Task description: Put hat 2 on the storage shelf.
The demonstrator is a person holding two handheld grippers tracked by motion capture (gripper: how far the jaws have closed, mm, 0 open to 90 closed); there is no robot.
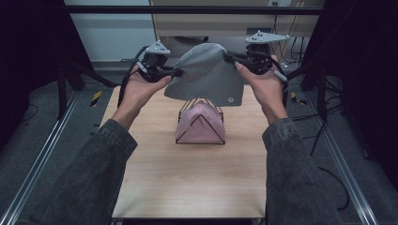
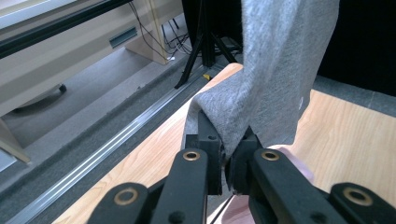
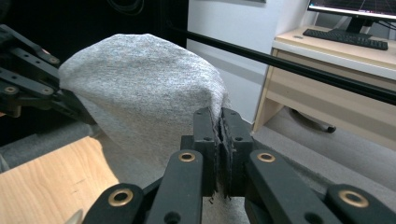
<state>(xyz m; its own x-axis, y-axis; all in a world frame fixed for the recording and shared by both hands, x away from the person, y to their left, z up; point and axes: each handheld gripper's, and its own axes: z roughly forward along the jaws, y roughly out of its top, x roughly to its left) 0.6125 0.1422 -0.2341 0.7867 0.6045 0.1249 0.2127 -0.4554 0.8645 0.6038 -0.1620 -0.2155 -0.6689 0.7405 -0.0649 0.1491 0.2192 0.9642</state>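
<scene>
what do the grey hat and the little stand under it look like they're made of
The grey hat: soft knit fabric, probably cotton or wool blend. It looks matte and heathered, and it drapes and creases where the left gripper and right gripper pinch its sides.

The stand: thin black wire, likely metal, bent into a rigid open frame. A pale pink, fuzzy-looking cloth item sits on it.

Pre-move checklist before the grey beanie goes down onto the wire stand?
1. Left gripper clamped on the grey beanie edge: ok.
2. Right gripper clamped on the opposite edge: ok.
3. Beanie held up off the table, spread between both grippers: ok.
4. Beanie lined up over the wire stand: cannot tell; it hangs behind and above it.
5. Stand free to take it: not ok; a pink hat already sits on it.
</scene>
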